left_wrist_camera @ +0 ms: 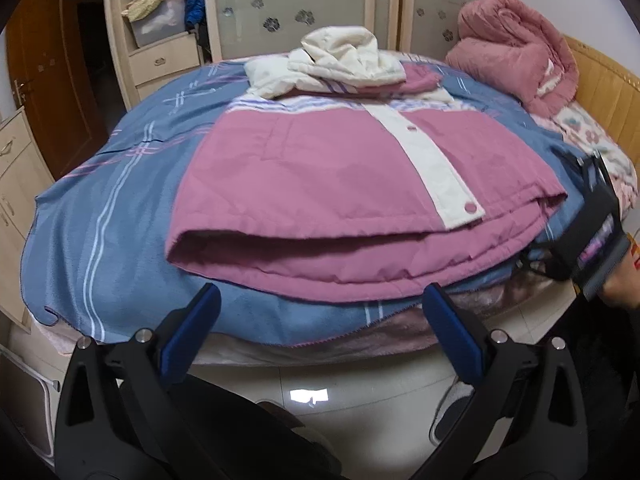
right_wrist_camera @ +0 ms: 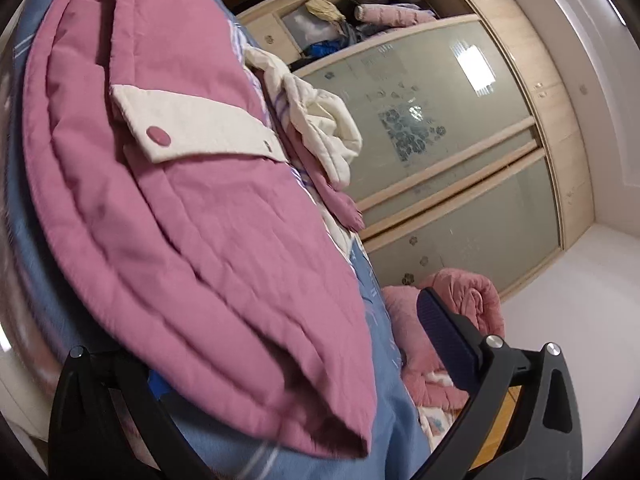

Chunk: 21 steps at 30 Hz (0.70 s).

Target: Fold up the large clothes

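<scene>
A home bedroom. A bed (left_wrist_camera: 608,92) with a wooden headboard carried a blue striped blanket (left_wrist_camera: 100,216) and a rolled pink quilt (left_wrist_camera: 516,48); a wardrobe (left_wrist_camera: 288,4) with frosted sliding doors and cluttered open shelves stood behind it.

soft, even indoor light, fairly bright, with weak shadows. a ceiling lamp glares white on the floor (left_wrist_camera: 309,395) and reflects in the wardrobe door (right_wrist_camera: 474,65). fisheye bending and dark corners ring both views. the right view is tilted and smeared near its edges.
</scene>
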Motion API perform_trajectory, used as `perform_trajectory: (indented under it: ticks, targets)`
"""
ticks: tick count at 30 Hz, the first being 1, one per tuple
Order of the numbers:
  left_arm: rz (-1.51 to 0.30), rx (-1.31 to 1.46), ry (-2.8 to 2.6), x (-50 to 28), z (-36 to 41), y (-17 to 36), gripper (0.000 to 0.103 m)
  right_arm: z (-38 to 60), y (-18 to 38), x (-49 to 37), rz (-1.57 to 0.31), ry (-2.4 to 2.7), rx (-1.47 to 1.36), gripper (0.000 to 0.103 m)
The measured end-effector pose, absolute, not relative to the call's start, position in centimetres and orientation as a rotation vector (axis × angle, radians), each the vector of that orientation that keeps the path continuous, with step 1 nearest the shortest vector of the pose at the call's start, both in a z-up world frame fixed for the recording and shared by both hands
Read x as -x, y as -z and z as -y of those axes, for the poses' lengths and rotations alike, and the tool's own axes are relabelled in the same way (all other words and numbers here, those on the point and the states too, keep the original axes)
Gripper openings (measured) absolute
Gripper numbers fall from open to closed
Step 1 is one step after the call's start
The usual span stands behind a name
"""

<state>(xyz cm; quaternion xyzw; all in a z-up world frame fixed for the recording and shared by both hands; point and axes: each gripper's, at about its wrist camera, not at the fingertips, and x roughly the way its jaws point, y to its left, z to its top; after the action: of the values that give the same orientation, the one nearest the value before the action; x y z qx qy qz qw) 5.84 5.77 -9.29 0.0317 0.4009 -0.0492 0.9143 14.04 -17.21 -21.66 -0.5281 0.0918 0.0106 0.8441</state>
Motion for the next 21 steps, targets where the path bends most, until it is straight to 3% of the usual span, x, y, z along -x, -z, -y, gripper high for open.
perform_trajectory:
  ticks: [9,16,21]
  targets:
    - [-0.869,-0.202,0.184,-6.0,-3.3,11.9,0.101,17.9,17.4,-15.2,-0.191,-0.018,0.783,0.102]
    - [-0.706,-0.766,0.140,-6.2,1.2,13.6,0.101,19.1,14.8,-15.8,-0.188,-0.030,0.610,0.102]
    - [-0.696,-0.890,0.158,-8.5,1.3,15.2,0.101,20.1,14.3,-16.3,-0.210,-0.051,0.501,0.102]
